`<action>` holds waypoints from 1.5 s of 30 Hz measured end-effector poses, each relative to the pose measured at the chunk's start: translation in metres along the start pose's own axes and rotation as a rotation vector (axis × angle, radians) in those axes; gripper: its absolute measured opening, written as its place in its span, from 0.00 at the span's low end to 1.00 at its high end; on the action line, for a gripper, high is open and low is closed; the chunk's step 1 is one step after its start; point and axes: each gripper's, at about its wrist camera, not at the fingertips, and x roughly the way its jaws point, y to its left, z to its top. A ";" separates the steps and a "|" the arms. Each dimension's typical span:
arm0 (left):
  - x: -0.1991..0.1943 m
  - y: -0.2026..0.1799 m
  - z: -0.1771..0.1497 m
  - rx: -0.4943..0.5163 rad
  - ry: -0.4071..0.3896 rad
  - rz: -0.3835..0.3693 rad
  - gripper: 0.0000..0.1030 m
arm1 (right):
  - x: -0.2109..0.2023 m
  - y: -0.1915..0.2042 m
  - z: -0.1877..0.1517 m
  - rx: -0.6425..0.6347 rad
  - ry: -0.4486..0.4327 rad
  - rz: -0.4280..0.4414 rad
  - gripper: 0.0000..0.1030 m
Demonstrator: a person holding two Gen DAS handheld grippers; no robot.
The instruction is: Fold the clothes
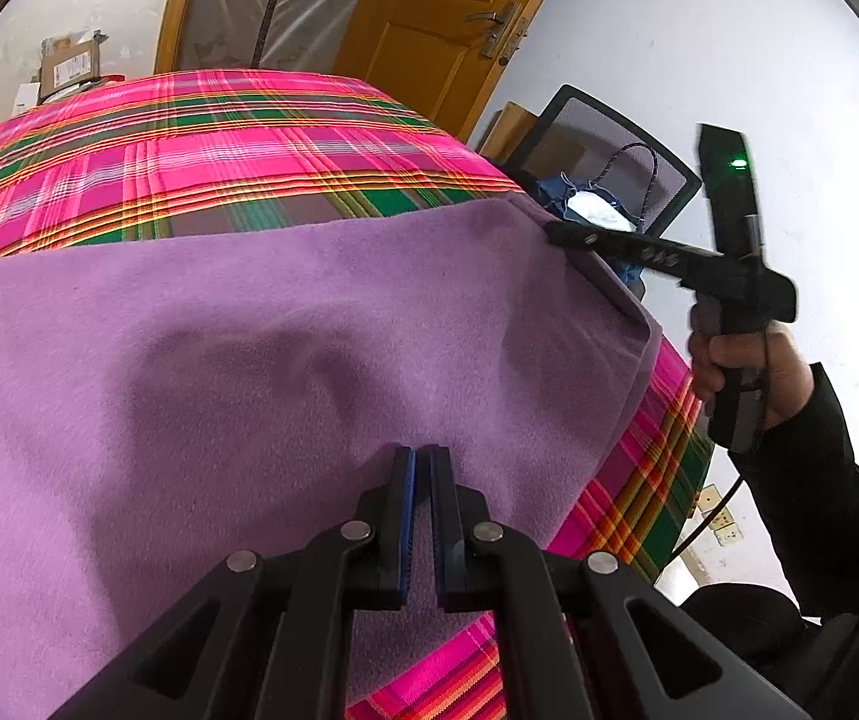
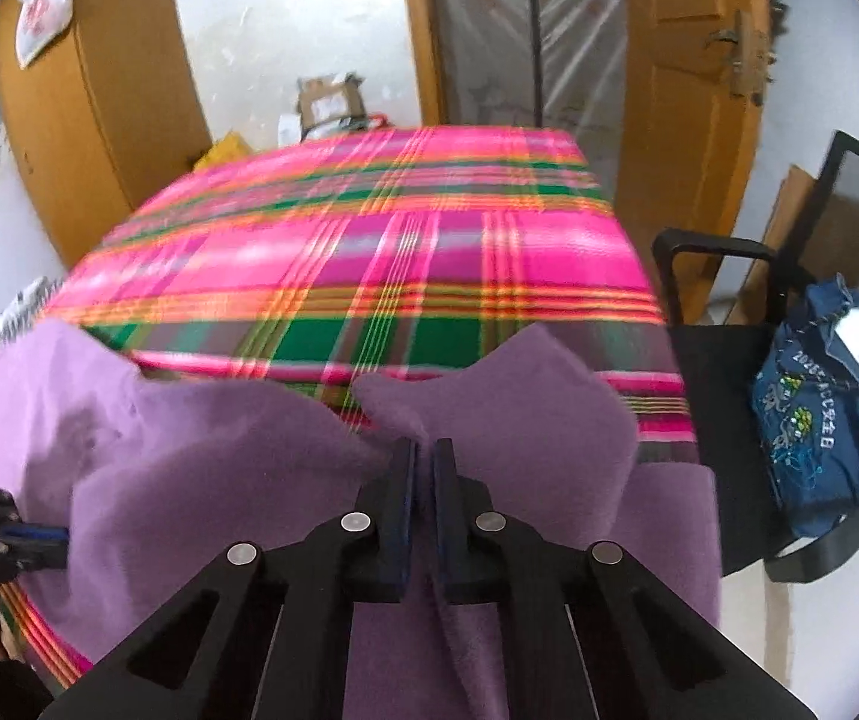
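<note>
Plainly, the purple garment [image 1: 261, 360] lay across the near part of the plaid-covered table [image 1: 219, 138]. Both the left gripper [image 1: 420, 456] and right gripper [image 2: 423, 450] were pinched onto its cloth. Uneven lifting could skew the fold; thick fleece might slip free.

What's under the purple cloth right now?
The purple cloth lies on a pink plaid cover, which shows beyond its far edge and right side. What the cloth itself covers, and whatever the plaid cover sits on, cannot be seen.
</note>
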 end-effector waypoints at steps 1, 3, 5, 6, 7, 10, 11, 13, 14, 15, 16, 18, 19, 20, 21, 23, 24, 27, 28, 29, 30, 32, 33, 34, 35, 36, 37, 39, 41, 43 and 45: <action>0.000 0.000 0.000 0.000 0.000 0.000 0.03 | -0.006 -0.008 -0.004 0.032 -0.011 -0.006 0.04; 0.000 0.000 0.000 0.000 0.001 -0.001 0.03 | -0.018 -0.023 -0.011 0.097 -0.034 -0.018 0.04; 0.001 0.000 0.001 0.000 0.001 -0.001 0.03 | -0.031 -0.038 -0.018 0.161 -0.057 -0.030 0.04; 0.001 0.000 0.001 0.000 0.001 -0.001 0.03 | -0.037 -0.046 -0.022 0.194 -0.068 -0.035 0.04; 0.001 0.000 0.001 0.001 0.002 0.000 0.03 | -0.043 -0.054 -0.025 0.226 -0.079 -0.041 0.04; 0.001 -0.001 0.001 0.004 0.003 0.000 0.03 | -0.061 -0.077 -0.036 0.323 -0.113 -0.059 0.04; 0.001 -0.001 0.001 0.004 0.004 0.001 0.03 | -0.067 -0.084 -0.040 0.355 -0.125 -0.065 0.04; 0.001 -0.002 0.001 0.006 0.006 0.001 0.03 | -0.079 -0.100 -0.047 0.419 -0.147 -0.077 0.04; 0.001 -0.002 0.001 0.008 0.008 0.001 0.03 | -0.085 -0.107 -0.051 0.452 -0.159 -0.083 0.04; 0.001 -0.003 0.001 0.010 0.010 0.001 0.03 | -0.092 -0.115 -0.055 0.484 -0.170 -0.089 0.04; 0.001 -0.003 0.001 0.013 0.012 0.001 0.03 | -0.095 -0.121 -0.059 0.512 -0.173 -0.091 0.04; 0.001 -0.006 0.001 0.018 0.015 0.001 0.03 | -0.088 -0.129 -0.071 0.563 -0.147 -0.071 0.04; 0.000 -0.006 0.001 0.020 0.016 0.001 0.03 | -0.083 -0.136 -0.078 0.615 -0.134 -0.041 0.04; 0.000 -0.007 0.001 0.023 0.017 0.001 0.03 | -0.077 -0.143 -0.086 0.668 -0.121 -0.011 0.07; -0.001 -0.007 0.000 0.026 0.018 0.000 0.03 | -0.071 -0.150 -0.093 0.721 -0.109 0.020 0.08; -0.002 -0.009 0.000 0.031 0.019 0.000 0.03 | -0.061 -0.163 -0.108 0.842 -0.097 0.110 0.11; -0.002 -0.009 -0.001 0.032 0.020 0.001 0.03 | -0.057 -0.170 -0.115 0.902 -0.099 0.161 0.16; 0.000 -0.009 0.000 0.029 0.023 0.004 0.03 | -0.053 -0.179 -0.127 0.979 -0.122 0.233 0.31; 0.001 -0.009 0.000 0.027 0.025 0.005 0.03 | -0.051 -0.180 -0.127 0.984 -0.127 0.247 0.34; 0.001 -0.010 0.001 0.027 0.025 0.006 0.03 | -0.048 -0.181 -0.127 0.990 -0.128 0.263 0.37; 0.002 -0.011 0.001 0.028 0.025 0.007 0.03 | -0.045 -0.182 -0.126 1.000 -0.127 0.277 0.37; 0.003 -0.012 0.002 0.031 0.026 0.007 0.03 | -0.038 -0.186 -0.127 1.028 -0.125 0.300 0.37; 0.004 -0.013 0.002 0.033 0.026 0.006 0.03 | -0.034 -0.188 -0.128 1.048 -0.121 0.313 0.37; 0.004 -0.014 0.003 0.035 0.026 0.006 0.03 | -0.028 -0.191 -0.129 1.070 -0.113 0.327 0.37; 0.004 -0.015 0.003 0.036 0.026 0.006 0.03 | -0.023 -0.193 -0.130 1.092 -0.102 0.341 0.37; 0.003 -0.015 0.003 0.038 0.025 0.006 0.03 | -0.018 -0.196 -0.130 1.113 -0.089 0.358 0.37; 0.003 -0.016 0.003 0.040 0.025 0.006 0.03 | -0.014 -0.198 -0.131 1.132 -0.073 0.373 0.37; 0.003 -0.017 0.004 0.043 0.022 0.004 0.03 | -0.007 -0.201 -0.133 1.165 -0.032 0.386 0.37; 0.004 -0.019 0.005 0.046 0.020 0.003 0.03 | -0.001 -0.205 -0.136 1.203 -0.007 0.397 0.37; 0.005 -0.020 0.006 0.048 0.023 0.003 0.03 | -0.003 -0.206 -0.134 1.206 -0.025 0.384 0.26; 0.005 -0.022 0.005 0.050 0.026 0.004 0.03 | -0.009 -0.207 -0.129 1.185 -0.064 0.372 0.05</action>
